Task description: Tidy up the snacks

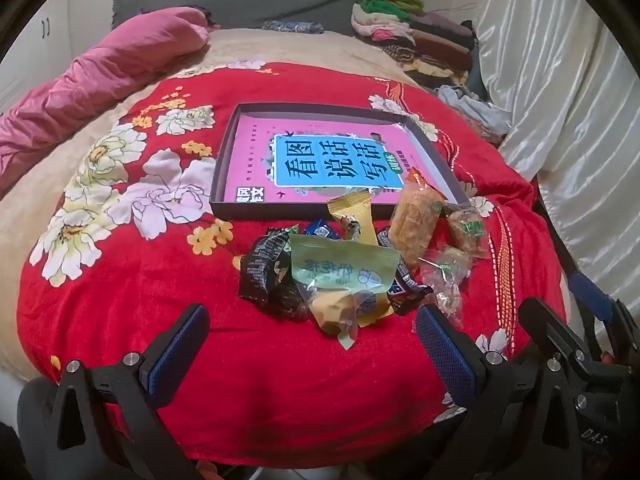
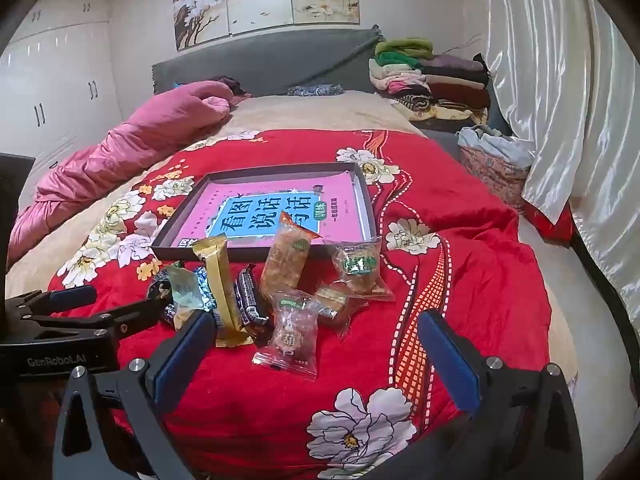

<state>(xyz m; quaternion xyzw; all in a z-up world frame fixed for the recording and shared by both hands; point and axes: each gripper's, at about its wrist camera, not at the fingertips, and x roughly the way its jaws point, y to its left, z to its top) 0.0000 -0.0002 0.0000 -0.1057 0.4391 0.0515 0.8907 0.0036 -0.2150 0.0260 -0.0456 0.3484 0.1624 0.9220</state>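
A: Both tools are spread wide and empty. The left gripper [image 1: 312, 344] hangs over the near edge of the snack pile [image 1: 352, 264], and the right gripper [image 2: 316, 356] hangs just short of the clear candy packet [image 2: 289, 334]. Nothing is pinched yet.

B: Where do the snacks sit?

A: In a loose heap on the red flowered blanket [image 2: 460, 272], just in front of the shallow dark box [image 2: 362, 192]. The tall orange packet [image 2: 286, 258] leans on the box's front wall; the rest overlap each other.

B: So what could go wrong?

A: I'd judge three things. The wrappers are slick and crinkly, so a pinch on a sealed edge may slip. They overlap, so lifting the green pouch [image 1: 344, 266] could drag the black packet [image 1: 266, 268] or the gold bar [image 2: 220, 284] along. And the blanket is soft, so a low pinch may catch cloth.

B: Any writing?

A: The pink booklet [image 1: 320, 156] lying in the box reads 看图说话写话, with a green badge, 训练. The left tool's body reads "GenRobot.AI" in the right view. The small print on the wrappers is too fine to read.
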